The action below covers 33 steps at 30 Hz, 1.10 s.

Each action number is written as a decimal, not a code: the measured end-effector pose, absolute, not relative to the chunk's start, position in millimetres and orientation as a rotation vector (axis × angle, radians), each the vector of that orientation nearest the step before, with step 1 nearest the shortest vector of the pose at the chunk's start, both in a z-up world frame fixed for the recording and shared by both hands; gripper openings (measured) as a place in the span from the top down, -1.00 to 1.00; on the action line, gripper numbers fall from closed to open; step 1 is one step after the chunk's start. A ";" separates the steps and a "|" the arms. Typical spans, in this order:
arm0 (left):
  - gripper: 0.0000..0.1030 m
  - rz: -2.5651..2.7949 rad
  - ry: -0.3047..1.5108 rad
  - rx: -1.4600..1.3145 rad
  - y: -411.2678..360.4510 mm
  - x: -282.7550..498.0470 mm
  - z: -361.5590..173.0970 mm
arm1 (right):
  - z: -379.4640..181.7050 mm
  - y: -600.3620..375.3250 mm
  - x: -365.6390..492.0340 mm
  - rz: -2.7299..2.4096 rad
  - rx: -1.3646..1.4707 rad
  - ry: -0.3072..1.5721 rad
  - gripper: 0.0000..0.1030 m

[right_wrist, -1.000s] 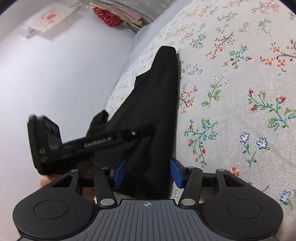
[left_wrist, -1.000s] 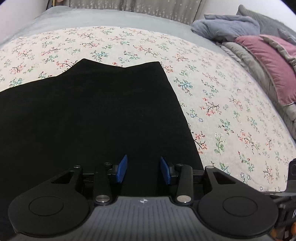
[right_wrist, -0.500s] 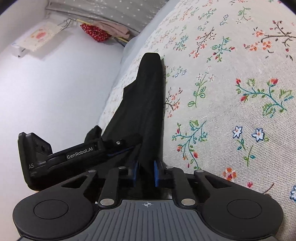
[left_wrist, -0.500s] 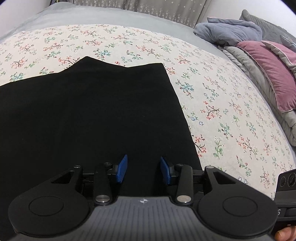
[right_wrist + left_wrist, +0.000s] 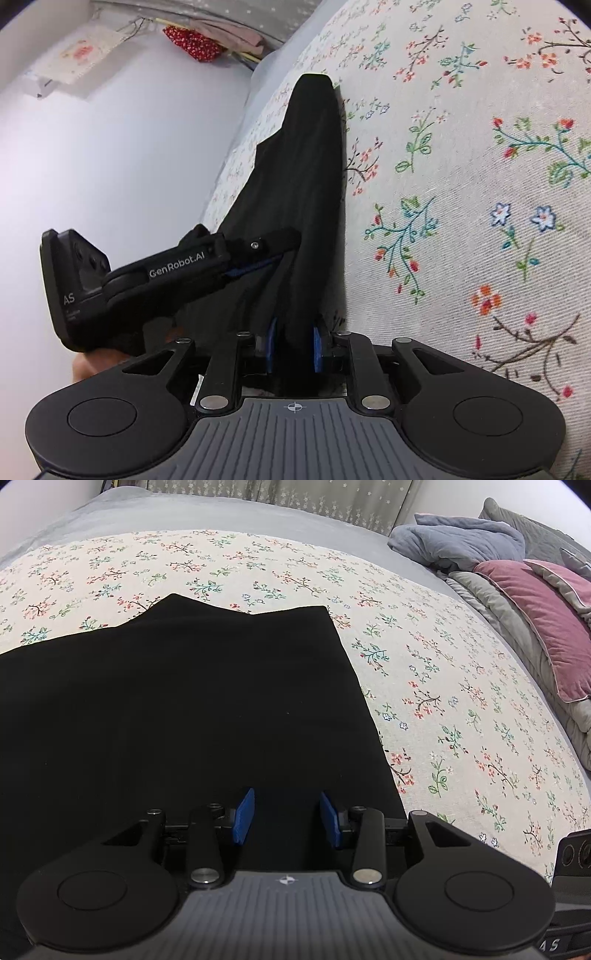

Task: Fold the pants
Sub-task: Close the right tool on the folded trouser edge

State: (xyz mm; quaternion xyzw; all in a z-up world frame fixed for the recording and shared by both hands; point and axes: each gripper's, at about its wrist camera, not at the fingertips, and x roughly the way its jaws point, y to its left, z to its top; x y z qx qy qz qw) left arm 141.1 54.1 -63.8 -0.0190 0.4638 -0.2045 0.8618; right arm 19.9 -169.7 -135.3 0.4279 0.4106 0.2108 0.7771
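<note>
Black pants [image 5: 177,709] lie flat on a floral bedspread [image 5: 461,709]. My left gripper [image 5: 286,819] is open, its blue pads over the near edge of the pants, with black cloth between and below them. In the right wrist view the pants [image 5: 299,177] run away from the camera along the bedspread [image 5: 461,184]. My right gripper [image 5: 293,345] is shut on the near corner of the pants, cloth bunched between its blue pads. The left gripper also shows in the right wrist view [image 5: 258,254], resting at the pants' edge just to the left.
Grey and pink pillows and a blue-grey blanket [image 5: 517,572] are piled at the bed's far right. A grey sheet [image 5: 184,513] and a curtain lie beyond the bedspread. A white wall [image 5: 110,147] runs along the bed's side.
My right gripper has closed on the corner of the pants; it was open a second ago. My left gripper has stayed open and barely moved.
</note>
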 end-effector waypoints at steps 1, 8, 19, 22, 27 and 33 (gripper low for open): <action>0.00 -0.429 0.973 -0.041 54.2 141.1 -63.9 | -135.6 -168.3 20.0 0.458 0.921 0.885 0.66; 0.00 -0.424 0.973 -0.046 54.6 140.9 -63.7 | -134.1 -169.1 15.4 0.482 0.990 0.862 0.53; 0.00 -0.417 0.973 -0.040 51.4 141.4 -62.6 | -127.5 -157.8 7.5 0.440 0.911 0.847 0.68; -0.01 -0.413 0.971 -0.027 48.3 141.1 -62.2 | -126.5 -158.1 6.4 0.426 0.899 0.841 0.71; -0.01 -0.398 0.962 0.007 41.2 140.9 -61.7 | -133.8 -163.5 8.8 0.431 0.967 0.853 0.68; -0.03 -0.375 0.973 0.021 36.6 144.1 -60.0 | -131.7 -157.8 9.3 0.429 0.907 0.855 0.72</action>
